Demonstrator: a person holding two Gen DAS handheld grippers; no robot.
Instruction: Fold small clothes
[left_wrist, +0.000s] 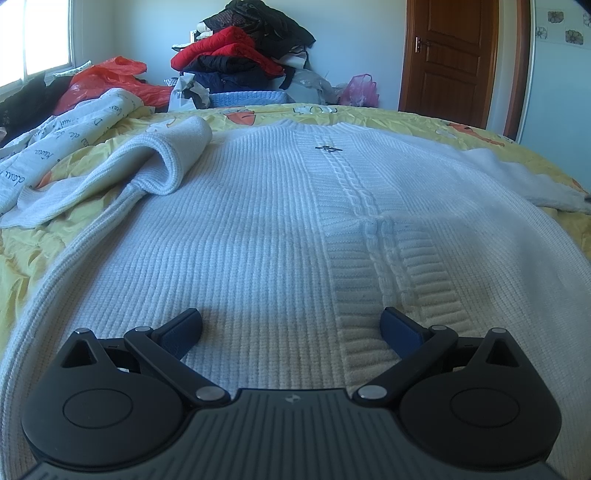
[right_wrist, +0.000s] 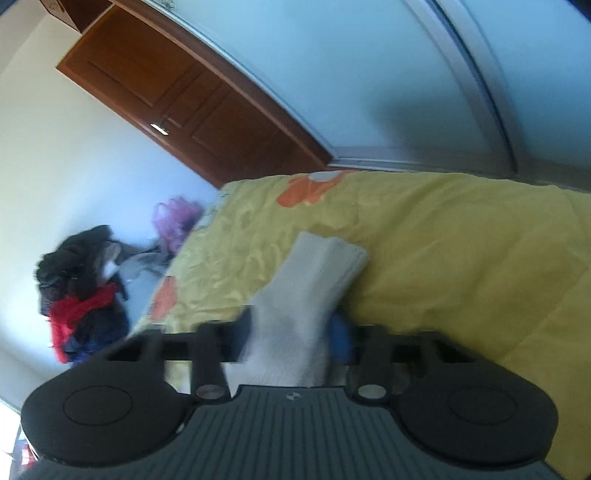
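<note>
A white knit sweater (left_wrist: 280, 221) lies spread flat on the yellow bed cover (left_wrist: 22, 258), neck at the far end. Its left sleeve (left_wrist: 162, 162) is folded in over the body. My left gripper (left_wrist: 291, 328) hovers low over the hem, jaws wide open and empty. In the right wrist view my right gripper (right_wrist: 291, 332) is shut on the sweater's right sleeve (right_wrist: 306, 288), whose cuff end (right_wrist: 332, 251) sticks out past the fingers above the bed cover (right_wrist: 461, 258). That view is tilted and blurred.
A pile of red and dark clothes (left_wrist: 240, 55) and a red plastic bag (left_wrist: 107, 77) sit beyond the bed's far edge. A printed white cloth (left_wrist: 62, 136) lies at the left. A brown door (left_wrist: 450, 55) stands at the back right.
</note>
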